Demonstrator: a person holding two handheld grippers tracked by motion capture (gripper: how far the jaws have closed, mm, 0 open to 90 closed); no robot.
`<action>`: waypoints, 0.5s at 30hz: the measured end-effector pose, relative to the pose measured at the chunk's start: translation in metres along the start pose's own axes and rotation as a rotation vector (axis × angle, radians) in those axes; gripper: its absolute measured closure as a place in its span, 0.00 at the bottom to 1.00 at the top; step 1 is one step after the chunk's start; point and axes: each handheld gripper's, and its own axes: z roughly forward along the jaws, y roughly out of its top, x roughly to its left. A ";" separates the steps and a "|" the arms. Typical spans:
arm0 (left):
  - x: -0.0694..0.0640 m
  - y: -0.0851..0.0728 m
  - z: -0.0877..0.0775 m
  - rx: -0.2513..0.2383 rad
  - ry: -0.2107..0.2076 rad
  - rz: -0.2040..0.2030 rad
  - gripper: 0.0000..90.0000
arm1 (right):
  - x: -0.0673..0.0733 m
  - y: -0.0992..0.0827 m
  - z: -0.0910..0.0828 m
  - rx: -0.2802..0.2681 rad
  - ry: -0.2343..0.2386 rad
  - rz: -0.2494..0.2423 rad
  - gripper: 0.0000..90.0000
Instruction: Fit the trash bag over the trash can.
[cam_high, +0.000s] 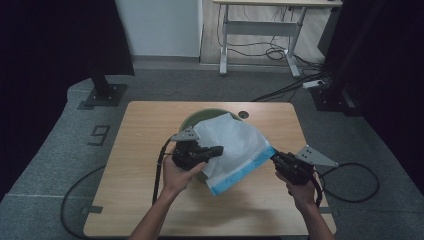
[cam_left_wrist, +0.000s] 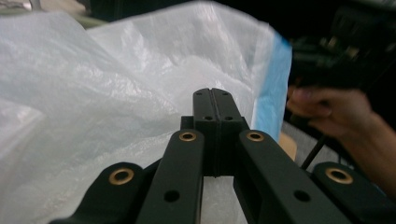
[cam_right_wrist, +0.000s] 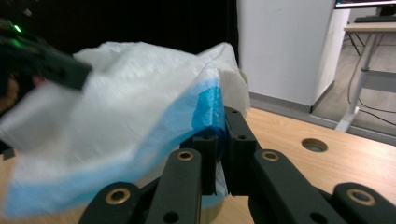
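Over the middle of the worktop (cam_high: 150, 200), toward nine o'clock of the bag, my left claw (cam_high: 216, 150) has its jaws pressed together on the white film of the plastic bag (cam_high: 235, 142); in the left gripper view the two tips meet flat, with the film rising behind them. The bag hangs stretched between my two claws, draped across a green bowl (cam_high: 197, 119) that peeks out at its eleven o'clock. At three o'clock, my right claw (cam_high: 276, 158) pinches the blue band (cam_right_wrist: 208, 105) along the bag's mouth. I judge the work as roughly midway: both edges are gripped and the bag is lifted over the bowl, but the mouth is not yet pulled wide or settled around the rim, so opening and fitting remain. Counted: one bag, one bowl, two claws, one round hole (cam_high: 243, 115) in the worktop at twelve o'clock.
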 end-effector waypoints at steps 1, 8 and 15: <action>0.002 0.001 -0.003 -0.021 -0.003 -0.010 1.00 | -0.001 -0.001 0.000 0.006 -0.008 0.003 0.91; 0.014 0.002 -0.014 -0.083 0.023 -0.045 1.00 | -0.005 -0.009 -0.006 0.061 -0.067 0.035 0.79; 0.021 0.004 -0.020 -0.110 0.035 -0.068 1.00 | 0.009 -0.017 -0.022 0.053 -0.034 0.024 0.75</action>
